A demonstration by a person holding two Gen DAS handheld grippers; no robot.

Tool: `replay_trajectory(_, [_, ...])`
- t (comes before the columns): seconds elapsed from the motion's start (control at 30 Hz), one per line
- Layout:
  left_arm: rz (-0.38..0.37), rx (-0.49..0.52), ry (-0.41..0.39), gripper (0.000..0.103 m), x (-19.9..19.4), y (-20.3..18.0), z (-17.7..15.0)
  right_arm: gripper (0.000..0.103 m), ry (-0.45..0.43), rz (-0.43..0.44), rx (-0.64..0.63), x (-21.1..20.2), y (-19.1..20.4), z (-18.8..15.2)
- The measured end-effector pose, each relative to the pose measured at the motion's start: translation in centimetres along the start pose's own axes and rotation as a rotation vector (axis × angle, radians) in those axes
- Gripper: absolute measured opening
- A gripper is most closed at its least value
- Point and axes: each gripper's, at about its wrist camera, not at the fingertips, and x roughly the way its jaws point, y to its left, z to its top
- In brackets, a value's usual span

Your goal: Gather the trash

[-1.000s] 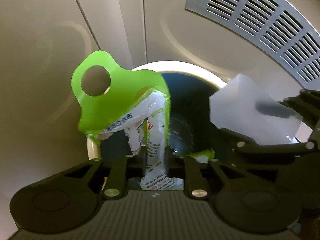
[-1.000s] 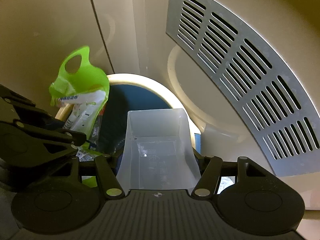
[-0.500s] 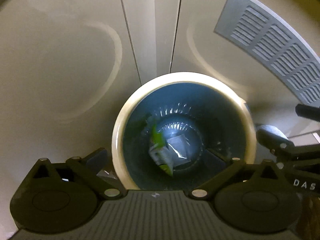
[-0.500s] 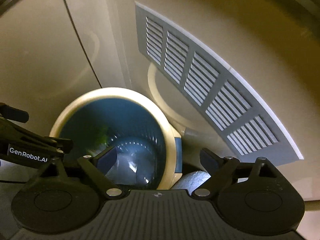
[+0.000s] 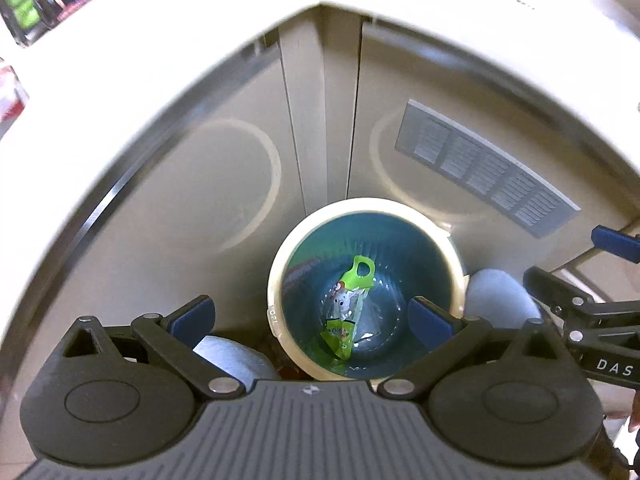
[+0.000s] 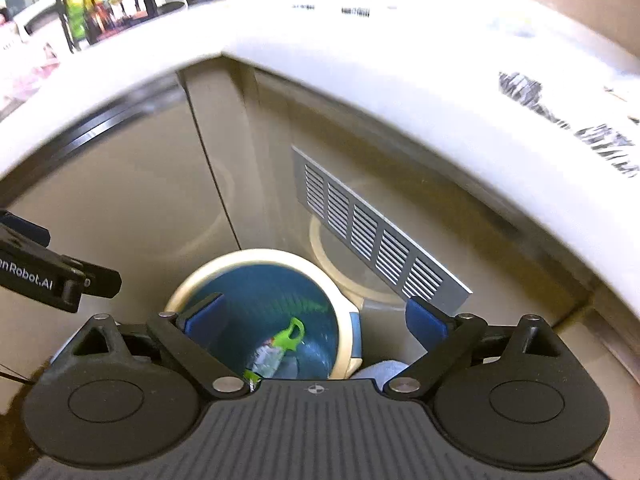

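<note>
Green-topped snack pouch (image 5: 347, 312) lies at the bottom of the blue-lined waste bin (image 5: 276, 276), hang-hole end uppermost, with a clear plastic piece beside it, hard to make out. Judged light, thin and crinkly, likely slippery; the stiffer green header with its hole would offer the surest pinch, should retrieval be needed. Bin stands in the corner of beige cabinet panels, just below a slatted vent grille (image 5: 486, 168). Left gripper (image 5: 312, 316) spread wide, nothing between its blue pads. Right gripper (image 6: 316, 320) has just been opening, likewise empty. Deposit judged complete.
</note>
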Motion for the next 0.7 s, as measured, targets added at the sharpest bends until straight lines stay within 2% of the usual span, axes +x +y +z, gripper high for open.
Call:
replay_trajectory(0.1, [-0.006,0.012,-0.039,0.102,-1.8,-1.6,-0.8,0.097,-0.024,0.008,0.0,-1.9,-0.2,0.0])
replay_trajectory(0.33, [0.009,0.055,-0.122,0.103,-9.7,-2.9,-0.8,0.097,-0.075,0.009,-0.004,-4.8,-0.4,0.0])
replay_trajectory(0.5, [-0.014,0.013,-0.119,0.103,-14.5,-3.3,-0.5,0.098,-0.111,0.011,-0.002,-6.2,-0.3,0.1])
replay_trajectory(0.7, [-0.022,0.035,-0.161,0.103,-20.3,-3.5,-0.3,0.098,-0.129,-0.001,-0.013,-7.6,-0.3,0.1])
